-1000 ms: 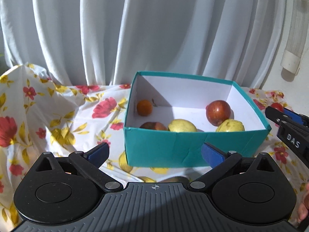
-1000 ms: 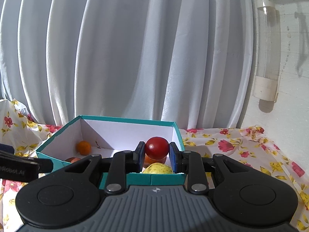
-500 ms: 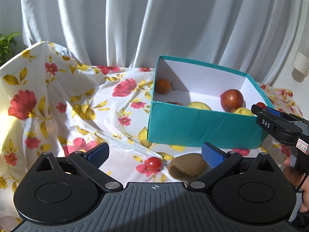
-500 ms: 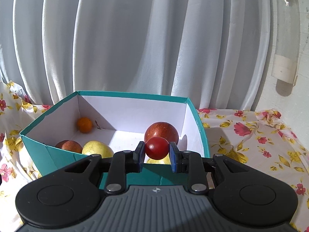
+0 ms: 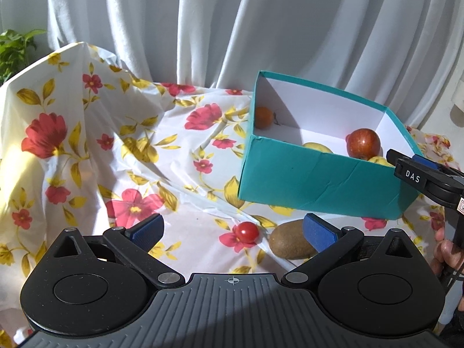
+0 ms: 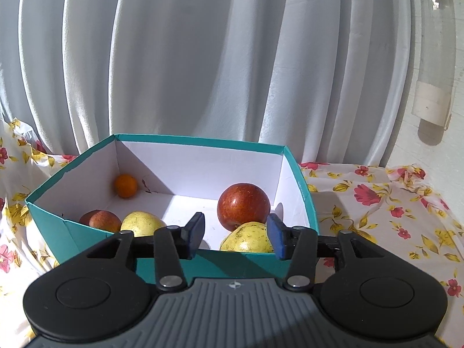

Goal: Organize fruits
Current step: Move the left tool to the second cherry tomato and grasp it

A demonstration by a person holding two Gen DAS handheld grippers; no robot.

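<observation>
Teal box [image 6: 261, 264], white inside, open-topped — holds a small orange [image 6: 125, 185] at its far corner, two red apples [image 6: 243, 206] and two yellow pears [image 6: 249, 239]. Outside, just beside it: cherry tomato [image 5: 246, 231] and brown kiwi [image 5: 291, 242].

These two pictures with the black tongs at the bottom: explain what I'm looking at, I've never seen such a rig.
A person holds one set of tongs in each hand, and a camera on each looks forward along its fingers. The left view shows the left tongs open over a flowered cloth, where a small tomato and a kiwi lie. The right tongs hang over the near edge of a teal box, jaws opening with nothing between them. In the box lie a red apple, yellow fruits and a small orange.
</observation>
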